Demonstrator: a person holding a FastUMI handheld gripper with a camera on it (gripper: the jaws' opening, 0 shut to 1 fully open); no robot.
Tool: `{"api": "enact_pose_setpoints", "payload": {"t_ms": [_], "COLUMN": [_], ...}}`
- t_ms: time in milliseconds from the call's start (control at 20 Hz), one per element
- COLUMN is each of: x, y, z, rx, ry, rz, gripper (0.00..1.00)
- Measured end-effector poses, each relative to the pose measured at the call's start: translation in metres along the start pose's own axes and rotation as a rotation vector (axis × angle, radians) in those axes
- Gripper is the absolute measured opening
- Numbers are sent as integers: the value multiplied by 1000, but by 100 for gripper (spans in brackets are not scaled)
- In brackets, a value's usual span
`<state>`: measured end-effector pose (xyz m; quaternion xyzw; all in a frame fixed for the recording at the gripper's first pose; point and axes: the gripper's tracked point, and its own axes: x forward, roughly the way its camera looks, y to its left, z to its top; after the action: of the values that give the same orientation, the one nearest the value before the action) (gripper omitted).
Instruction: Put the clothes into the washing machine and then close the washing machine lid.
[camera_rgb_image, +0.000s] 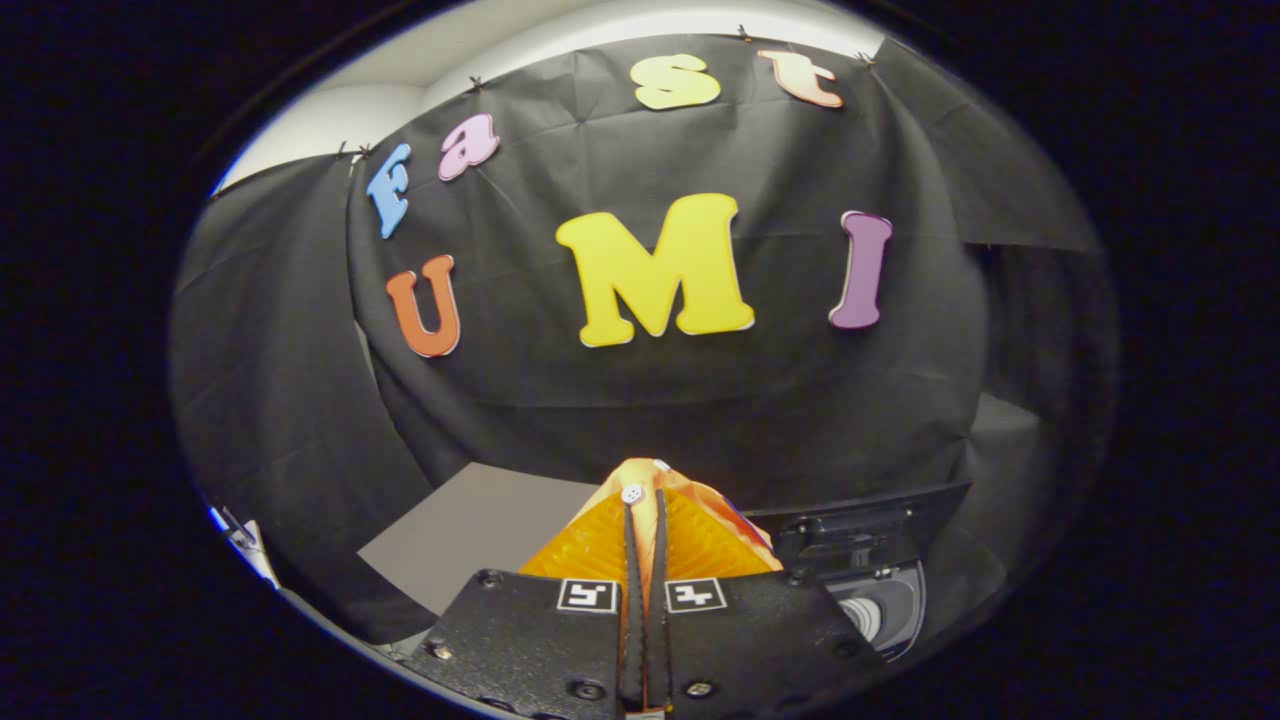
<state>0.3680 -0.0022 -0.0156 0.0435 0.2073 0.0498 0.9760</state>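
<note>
Against the black-draped booth wall, the gripper is clamped on an orange garment with a white button, held above and left of the washing machine — a thin pinch that could slip short of the tub.

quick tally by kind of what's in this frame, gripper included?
Gripper, jaws nearly closed, pinching the garment: 1
Orange garment with a white button, held between the jaws: 1
Washing machine, beyond the jaws to one side, lid raised: 1
Grey board beyond the jaws: 1
Total: 4
</note>
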Motion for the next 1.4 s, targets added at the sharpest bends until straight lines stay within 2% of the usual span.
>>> {"api": "enact_pose_setpoints", "payload": {"t_ms": [700, 1050, 1400], "x": [-32, -12, 23], "y": [-122, -159, -194], "z": [-26, -60, -123], "rx": [98, 118, 133], "ry": [8, 42, 159], "rz": [-202, -253, -299], "gripper": [5, 5, 5]}}
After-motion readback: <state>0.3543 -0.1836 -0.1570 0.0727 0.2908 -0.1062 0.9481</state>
